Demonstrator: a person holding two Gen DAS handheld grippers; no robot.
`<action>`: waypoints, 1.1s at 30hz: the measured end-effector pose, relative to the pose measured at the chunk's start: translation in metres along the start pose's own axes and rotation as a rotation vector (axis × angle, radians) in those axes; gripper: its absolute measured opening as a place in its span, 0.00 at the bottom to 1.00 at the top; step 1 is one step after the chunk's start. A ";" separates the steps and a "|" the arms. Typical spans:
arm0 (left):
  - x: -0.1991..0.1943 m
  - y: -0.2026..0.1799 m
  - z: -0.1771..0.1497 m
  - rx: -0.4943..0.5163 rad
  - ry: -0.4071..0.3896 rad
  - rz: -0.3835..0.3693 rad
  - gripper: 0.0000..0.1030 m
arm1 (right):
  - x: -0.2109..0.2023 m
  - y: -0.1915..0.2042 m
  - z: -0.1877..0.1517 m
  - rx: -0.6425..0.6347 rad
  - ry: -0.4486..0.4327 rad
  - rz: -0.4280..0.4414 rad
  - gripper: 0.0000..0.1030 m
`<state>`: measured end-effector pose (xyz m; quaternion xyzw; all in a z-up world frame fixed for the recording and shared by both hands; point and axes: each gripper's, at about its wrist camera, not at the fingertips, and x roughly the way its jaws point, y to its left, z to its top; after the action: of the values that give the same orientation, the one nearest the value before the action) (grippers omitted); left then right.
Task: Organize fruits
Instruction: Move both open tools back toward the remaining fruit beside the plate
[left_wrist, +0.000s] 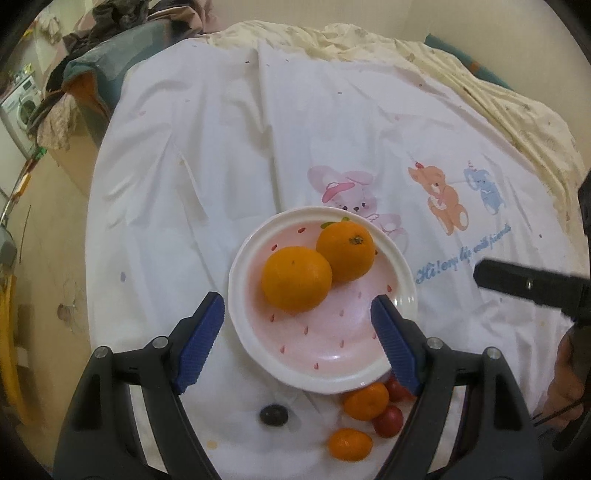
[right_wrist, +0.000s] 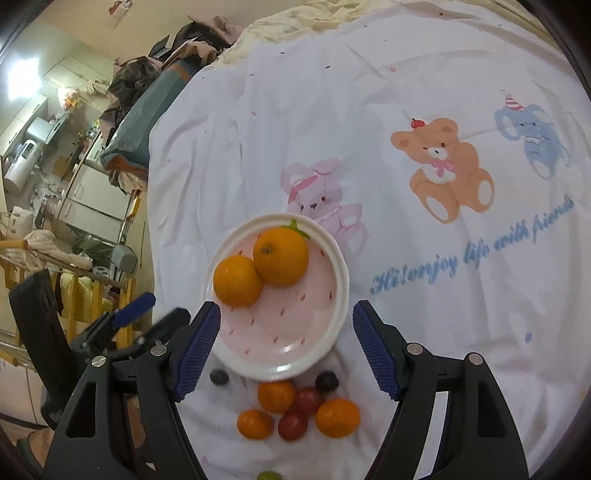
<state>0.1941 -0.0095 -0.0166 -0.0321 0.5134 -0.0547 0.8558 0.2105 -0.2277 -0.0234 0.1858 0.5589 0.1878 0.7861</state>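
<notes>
A pink plate with a white rim (left_wrist: 400, 280) (right_wrist: 341, 295) lies on the white cloth and holds two oranges (left_wrist: 297, 278) (right_wrist: 281, 256). My left gripper (left_wrist: 297, 339) is open and empty over the plate's near side. My right gripper (right_wrist: 286, 343) is open and empty, also above the plate's near edge. On the cloth in front of the plate lie small oranges (right_wrist: 338, 417) (left_wrist: 366, 400), red cherry tomatoes (right_wrist: 292, 425) (left_wrist: 388, 421) and dark grapes (right_wrist: 327, 381) (left_wrist: 273, 414). The left gripper's blue finger (right_wrist: 135, 304) shows in the right wrist view.
The white cartoon-print cloth (left_wrist: 221, 166) (right_wrist: 406, 110) covers a round table. A cream blanket (left_wrist: 369, 40) is bunched at the far edge. A green fruit (right_wrist: 269, 475) sits at the near edge. Cluttered furniture (right_wrist: 74, 166) stands left of the table.
</notes>
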 end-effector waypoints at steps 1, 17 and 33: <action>-0.003 0.002 -0.003 -0.010 -0.001 -0.010 0.77 | -0.002 0.002 -0.003 -0.008 -0.001 -0.005 0.75; -0.031 0.019 -0.056 -0.106 0.083 0.007 0.77 | -0.029 -0.001 -0.067 -0.016 -0.014 -0.078 0.75; -0.007 0.032 -0.076 -0.164 0.152 0.064 0.77 | -0.020 -0.019 -0.089 0.072 -0.040 -0.121 0.77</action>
<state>0.1259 0.0235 -0.0500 -0.0814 0.5802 0.0126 0.8103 0.1221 -0.2467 -0.0438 0.1836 0.5596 0.1158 0.7998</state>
